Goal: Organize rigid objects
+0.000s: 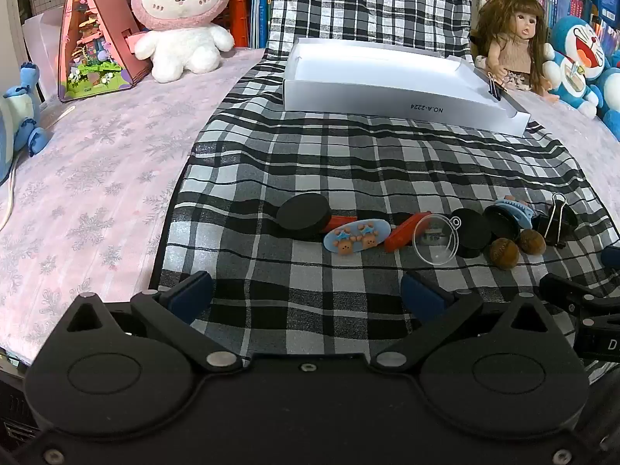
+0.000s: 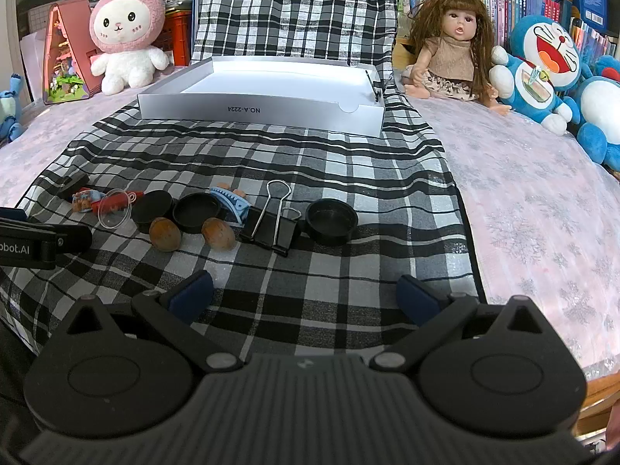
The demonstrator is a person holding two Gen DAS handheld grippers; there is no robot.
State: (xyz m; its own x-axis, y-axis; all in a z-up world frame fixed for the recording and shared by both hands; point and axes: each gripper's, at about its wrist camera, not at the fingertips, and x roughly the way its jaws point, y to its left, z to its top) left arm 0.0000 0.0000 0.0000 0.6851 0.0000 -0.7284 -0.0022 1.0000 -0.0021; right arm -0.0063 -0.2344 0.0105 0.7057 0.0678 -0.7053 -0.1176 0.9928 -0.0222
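Left gripper (image 1: 306, 294) and right gripper (image 2: 306, 294): fingers spread wide, grasping nothing, above the checked cloth (image 2: 329, 286). Small objects, including black caps (image 2: 331, 221), binder clip (image 2: 271, 228) and nuts (image 2: 218, 233), lie in a row before the white box (image 2: 263, 110)

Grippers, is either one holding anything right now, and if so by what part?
Nothing is held. The left gripper and right gripper both have open jaws with only the plaid cloth between them.
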